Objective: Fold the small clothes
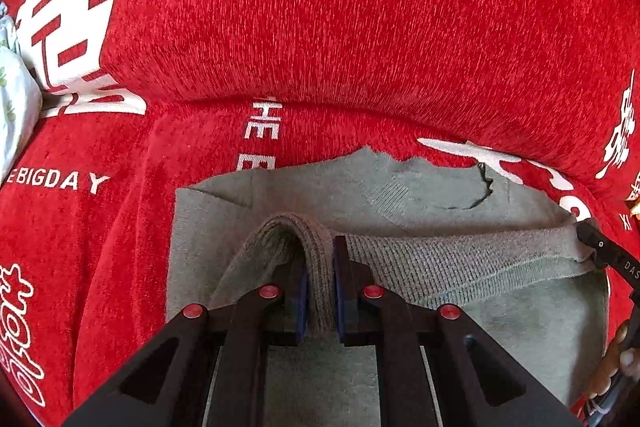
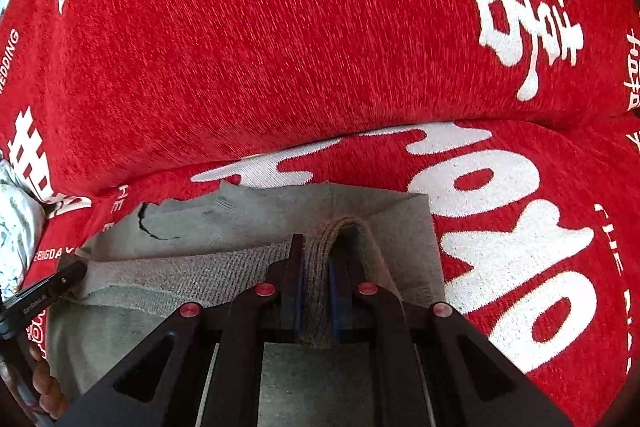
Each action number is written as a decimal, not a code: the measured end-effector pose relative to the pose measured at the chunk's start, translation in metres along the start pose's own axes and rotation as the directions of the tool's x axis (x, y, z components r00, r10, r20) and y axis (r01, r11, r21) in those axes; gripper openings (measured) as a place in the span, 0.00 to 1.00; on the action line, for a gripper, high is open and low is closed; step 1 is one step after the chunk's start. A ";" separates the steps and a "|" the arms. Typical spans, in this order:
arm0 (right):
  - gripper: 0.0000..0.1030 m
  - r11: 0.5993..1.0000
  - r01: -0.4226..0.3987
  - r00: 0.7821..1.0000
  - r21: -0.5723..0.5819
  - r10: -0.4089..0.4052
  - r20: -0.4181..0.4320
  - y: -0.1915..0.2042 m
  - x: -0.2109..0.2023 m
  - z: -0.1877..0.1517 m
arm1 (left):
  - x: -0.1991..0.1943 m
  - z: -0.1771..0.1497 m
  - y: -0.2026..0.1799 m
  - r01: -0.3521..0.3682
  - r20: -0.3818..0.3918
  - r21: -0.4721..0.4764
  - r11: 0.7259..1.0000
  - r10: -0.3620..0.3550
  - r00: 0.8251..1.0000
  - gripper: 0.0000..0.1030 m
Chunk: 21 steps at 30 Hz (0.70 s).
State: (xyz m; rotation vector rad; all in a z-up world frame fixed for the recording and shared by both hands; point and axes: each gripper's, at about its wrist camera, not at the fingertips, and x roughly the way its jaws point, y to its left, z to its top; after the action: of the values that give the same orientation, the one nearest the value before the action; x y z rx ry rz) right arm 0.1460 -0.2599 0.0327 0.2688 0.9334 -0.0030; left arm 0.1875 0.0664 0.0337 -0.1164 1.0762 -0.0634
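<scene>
Lying on a red sofa cover [image 1: 360,27] printed with white characters, the grey-green knit garment [image 1: 400,195] spreads across the seat just below the backrest. The left gripper [image 1: 320,287] is clamped on a bunched fold of its ribbed hem, and the right gripper [image 2: 314,291] pinches another fold of that hem. A pale floral cushion [image 1: 16,99] sits at the far left edge.

A soft red sofa cover with big white letters [image 1: 360,27] goes over the seat and the back cushion. A small grey-green knitted top [image 1: 420,195] lies flat on the seat. A pale cloth with little green flowers [image 1: 16,107] sits at the left edge, touching the red cover.
</scene>
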 end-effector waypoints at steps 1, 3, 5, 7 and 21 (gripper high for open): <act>0.11 1.000 0.001 1.000 -0.001 -0.001 -0.003 0.000 0.002 0.000 | 0.001 0.000 0.001 0.001 -0.001 -0.002 1.000 -0.001 1.000 0.12; 0.11 1.000 0.004 1.000 -0.001 -0.004 -0.012 0.000 0.006 -0.001 | 0.004 -0.001 0.001 0.002 -0.009 -0.004 1.000 -0.002 1.000 0.12; 0.11 1.000 0.005 1.000 0.000 -0.005 -0.022 -0.001 0.009 -0.001 | 0.007 -0.002 0.001 0.003 -0.018 -0.005 1.000 -0.003 1.000 0.12; 0.16 1.000 0.000 1.000 -0.003 0.000 -0.029 -0.001 0.012 -0.001 | 0.010 -0.001 0.003 0.015 -0.032 -0.013 1.000 -0.015 0.999 0.19; 0.80 0.998 0.004 0.999 -0.059 -0.002 0.036 0.005 -0.016 -0.003 | -0.014 0.006 0.050 0.378 0.003 -0.251 0.891 -0.390 0.921 0.76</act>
State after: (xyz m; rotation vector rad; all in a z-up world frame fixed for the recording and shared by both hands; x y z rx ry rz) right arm 0.1349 -0.2559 0.0445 0.2117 0.8966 0.0169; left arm 0.1855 0.1175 0.0425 -0.5574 1.0928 -0.2918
